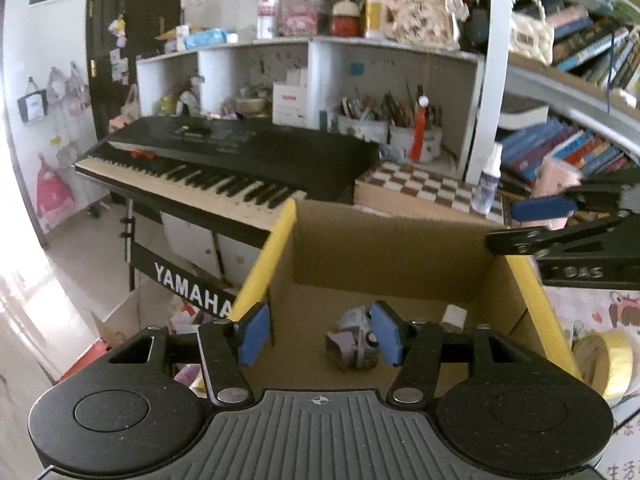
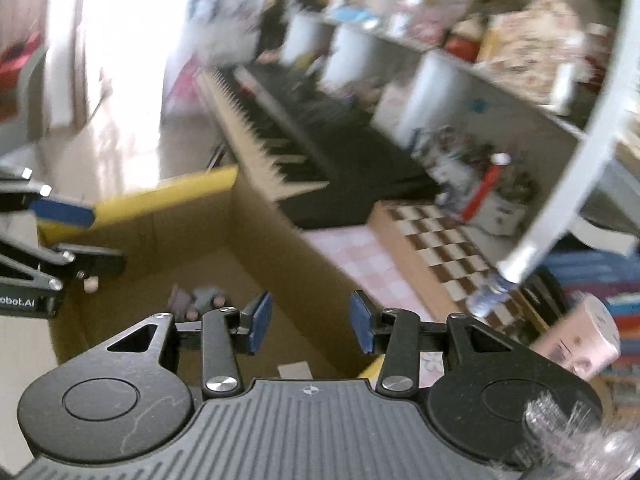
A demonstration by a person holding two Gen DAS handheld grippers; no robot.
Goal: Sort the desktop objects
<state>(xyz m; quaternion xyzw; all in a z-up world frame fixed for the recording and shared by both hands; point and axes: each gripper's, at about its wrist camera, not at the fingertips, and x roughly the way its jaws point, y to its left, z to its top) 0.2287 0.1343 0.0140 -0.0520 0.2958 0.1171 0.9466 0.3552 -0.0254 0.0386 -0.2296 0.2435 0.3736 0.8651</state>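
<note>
An open cardboard box [image 1: 272, 248] with a yellow-taped rim fills the middle of the left wrist view. On its floor lie a small grey and purple figurine [image 1: 354, 340] and a small white item [image 1: 454, 316]. My left gripper [image 1: 320, 334] hangs open above the box with nothing between its blue pads. My right gripper [image 1: 504, 224] reaches in from the right over the rim. In the blurred right wrist view, my right gripper [image 2: 311, 322] is open and empty above the box [image 2: 180, 192]. The figurine [image 2: 200, 300] lies below it, and the left gripper [image 2: 106, 236] is at the left.
A black Yamaha keyboard [image 1: 224, 160] stands behind the box. A checkered board [image 1: 424, 184] with a spray bottle [image 1: 488, 184] lies to its right. A roll of yellow tape [image 1: 604, 360] sits right of the box, a pink cup [image 2: 580, 340] nearby. Cluttered shelves [image 1: 312, 44] and books [image 1: 568, 148] line the back.
</note>
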